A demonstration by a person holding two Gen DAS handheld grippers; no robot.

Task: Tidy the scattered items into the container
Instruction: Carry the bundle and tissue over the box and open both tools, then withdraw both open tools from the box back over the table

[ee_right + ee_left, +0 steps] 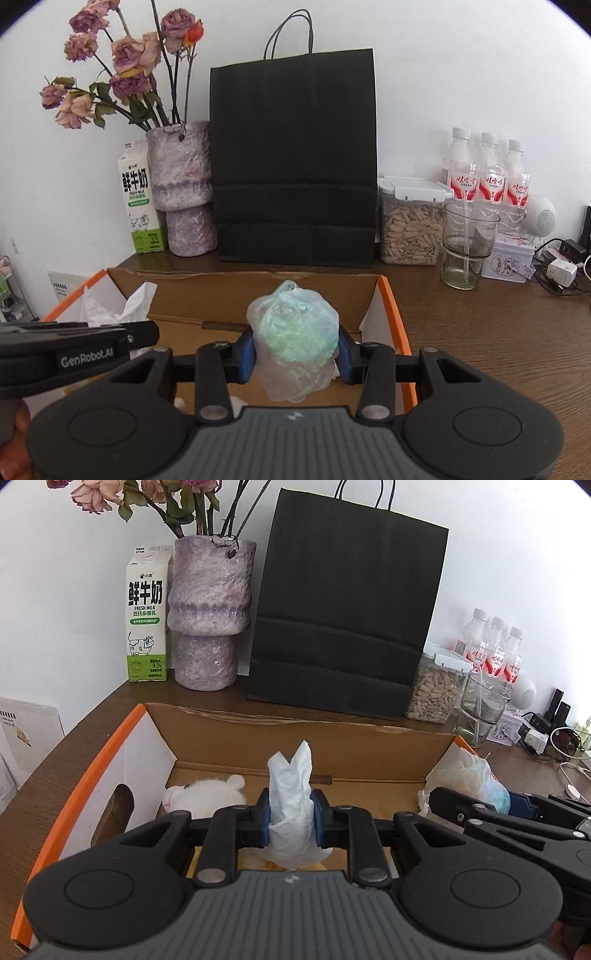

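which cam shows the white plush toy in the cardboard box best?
Left wrist view. The white plush toy lies on the floor of the orange-edged cardboard box there, part hidden behind the left gripper. In the right wrist view I cannot make it out with any certainty.

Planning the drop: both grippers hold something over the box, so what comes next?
Probably open both to release: the left gripper pinches a white tissue and the right gripper a plastic-wrapped bundle, both already above the cardboard box.
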